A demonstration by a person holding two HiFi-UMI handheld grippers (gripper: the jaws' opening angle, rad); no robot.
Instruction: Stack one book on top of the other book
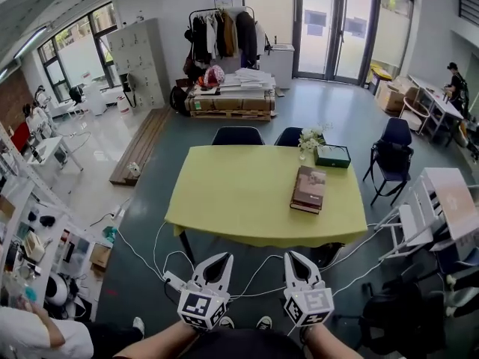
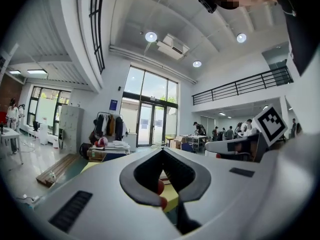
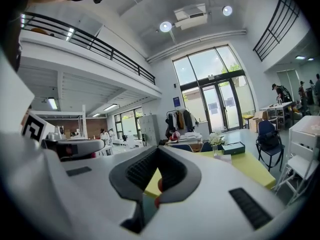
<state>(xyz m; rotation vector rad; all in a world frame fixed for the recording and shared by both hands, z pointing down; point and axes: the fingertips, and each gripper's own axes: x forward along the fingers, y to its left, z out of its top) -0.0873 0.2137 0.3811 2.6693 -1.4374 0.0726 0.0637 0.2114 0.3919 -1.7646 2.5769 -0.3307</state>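
Note:
On the right part of the yellow table [image 1: 224,193] lies a brown book [image 1: 309,187]. A dark edge under its near side looks like a second book beneath it, square with it. Both grippers hover low in the head view, in front of the table's near edge and well short of the books. My left gripper [image 1: 222,258] has its jaws together with nothing in them, and my right gripper [image 1: 293,255] is shut and empty too. In the gripper views the left gripper [image 2: 161,150] and the right gripper [image 3: 157,148] point level across the table, and their jaws hide the books.
A green box [image 1: 332,155] and a small vase of white flowers [image 1: 310,137] stand at the table's far right corner. Dark chairs [image 1: 237,135] sit behind the table, another chair [image 1: 392,155] to its right. White cables [image 1: 168,260] trail on the floor. A white rack [image 1: 441,208] stands at the right.

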